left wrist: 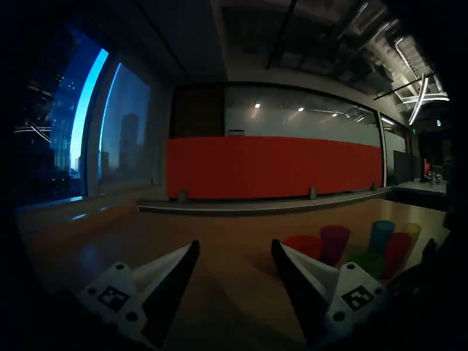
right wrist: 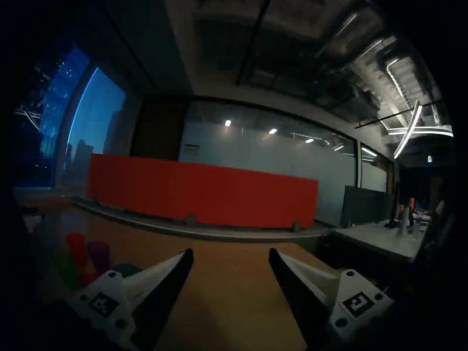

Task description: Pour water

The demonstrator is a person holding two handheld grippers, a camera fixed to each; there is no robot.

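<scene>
Left gripper view showed the left hand-held gripper (left wrist: 234, 245) spread wide and holding nothing, low over the wooden desk (left wrist: 146, 245). The coloured cups (left wrist: 334, 240) stood clustered on the desk towards the right of the view. Right gripper view showed the right hand-held gripper (right wrist: 230, 254) equally wide and empty, with the coloured cups (right wrist: 76, 245) at the left of the view. Beyond the desk ran a red panel (left wrist: 269, 167), and dusk-blue windows (left wrist: 88, 140) stood at the left.

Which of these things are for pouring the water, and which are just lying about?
For the job: coloured cups, left gripper, right gripper (both open, empty), wooden table.
Lying about: red partition, window, side desk.
</scene>
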